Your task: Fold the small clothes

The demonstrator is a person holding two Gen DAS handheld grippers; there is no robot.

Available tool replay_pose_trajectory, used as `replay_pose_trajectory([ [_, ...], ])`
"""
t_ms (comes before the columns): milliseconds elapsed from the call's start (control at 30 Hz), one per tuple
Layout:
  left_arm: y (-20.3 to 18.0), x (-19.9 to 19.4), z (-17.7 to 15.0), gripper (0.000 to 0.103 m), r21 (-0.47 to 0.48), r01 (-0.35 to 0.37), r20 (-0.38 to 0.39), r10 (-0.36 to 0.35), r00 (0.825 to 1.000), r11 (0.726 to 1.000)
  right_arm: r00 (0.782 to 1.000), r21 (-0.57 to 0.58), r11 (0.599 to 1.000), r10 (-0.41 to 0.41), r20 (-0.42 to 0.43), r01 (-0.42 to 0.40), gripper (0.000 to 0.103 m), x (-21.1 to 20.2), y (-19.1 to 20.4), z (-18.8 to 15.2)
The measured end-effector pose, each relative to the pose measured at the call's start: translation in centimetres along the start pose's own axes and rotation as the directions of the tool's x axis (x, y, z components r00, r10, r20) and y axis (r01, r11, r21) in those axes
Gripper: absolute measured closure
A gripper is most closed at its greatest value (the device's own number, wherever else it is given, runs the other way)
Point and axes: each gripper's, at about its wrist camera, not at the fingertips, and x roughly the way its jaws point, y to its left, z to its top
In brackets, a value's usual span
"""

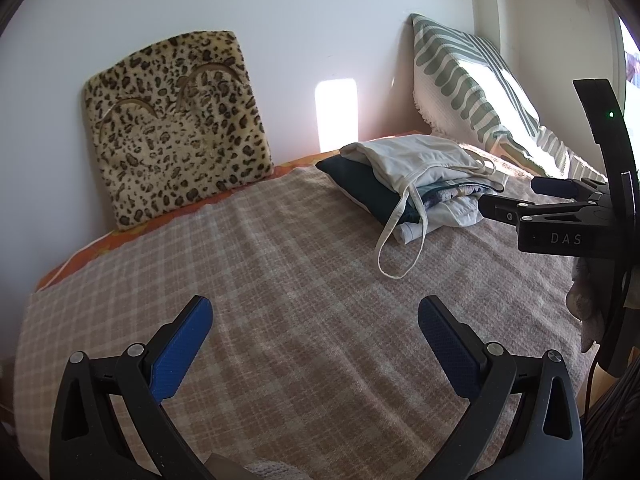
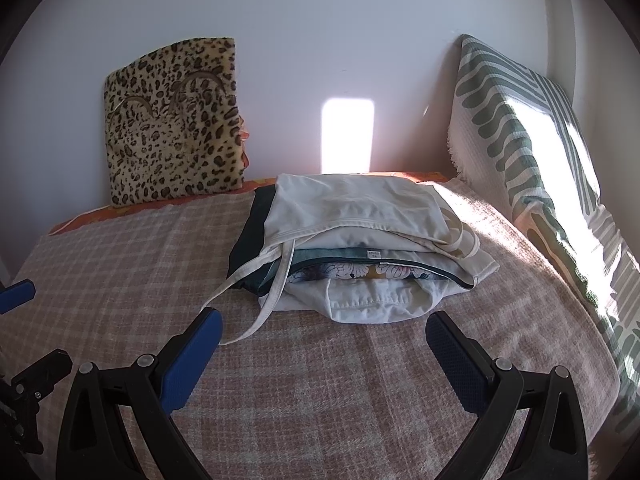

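Clothes (image 2: 360,240) lie stacked on the blanket (image 2: 320,380); both the left gripper (image 1: 314,320) and the right gripper (image 2: 322,332), marked "DAS", gape wide, empty.

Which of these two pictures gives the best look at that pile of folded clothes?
The right wrist view: the pile of folded clothes sits centred and near, each layer's edge showing. In the left wrist view it lies farther off to the right, seen at an angle beside the right hand-held gripper.

A bed (image 2: 320,380) under a checked blanket (image 2: 120,280) carries a stack of folded clothes (image 2: 352,240), a leopard cushion (image 2: 176,120) and a striped pillow (image 2: 520,152) against the wall
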Motion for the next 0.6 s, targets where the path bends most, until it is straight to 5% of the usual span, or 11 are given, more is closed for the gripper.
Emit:
replay_pose_trajectory([
  [600, 0.17, -0.24, 0.27, 0.001, -0.002, -0.006, 0.009, 0.006, 1.000, 1.000, 1.000, -0.002, 1.000, -0.001, -0.002, 0.001, 0.000, -0.22, 0.54, -0.22],
])
